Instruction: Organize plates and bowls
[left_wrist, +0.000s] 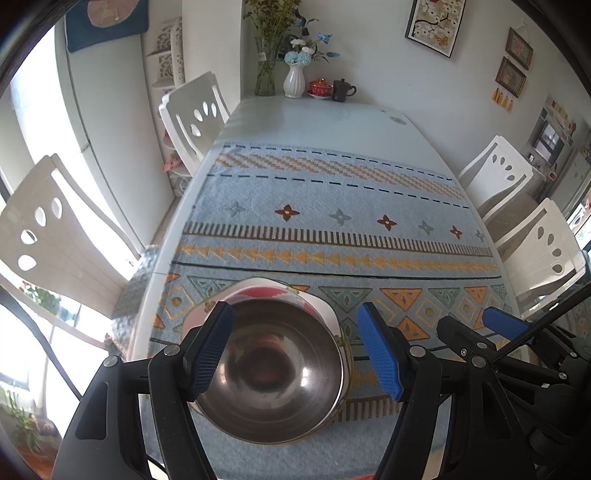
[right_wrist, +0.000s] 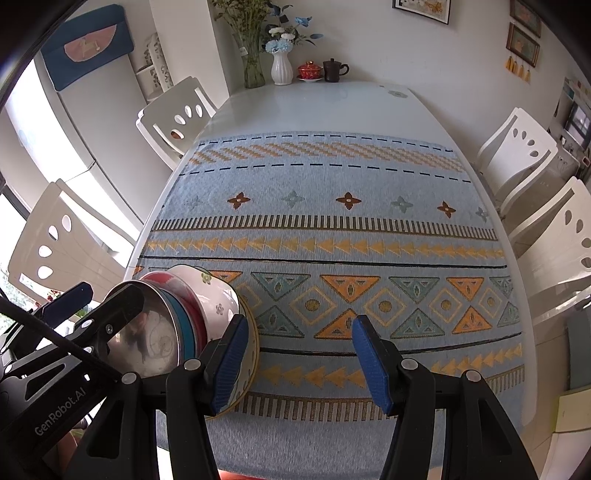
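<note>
Sitting at the near left part of a patterned blue cloth (right_wrist: 332, 236) on a white table (right_wrist: 314, 103), a stack of dishes held a steel bowl (left_wrist: 273, 373) on top, with a red-and-white dish (left_wrist: 273, 291) showing behind its rim and a flat plate (right_wrist: 248, 369) at the bottom. In the right wrist view the stack also showed a blue rim and a white dish with small flowers (right_wrist: 218, 291).

The left gripper (left_wrist: 295, 350) hung over the steel bowl with its blue fingers (left_wrist: 210, 350) apart, one over the bowl's left rim and the other out past its right rim; whether the left finger touched the rim could not be told.

The right gripper (right_wrist: 299, 362) stood just beside the stack, to its right, fingers apart with only cloth between them. Its left finger (right_wrist: 229, 362) overlapped the edge of the plate, though contact was unclear.

At the far end of the table stood a white vase (left_wrist: 294, 82), a red lidded cup (left_wrist: 320, 88) and a dark mug (left_wrist: 341, 90). White chairs (left_wrist: 192, 118) lined both sides.
</note>
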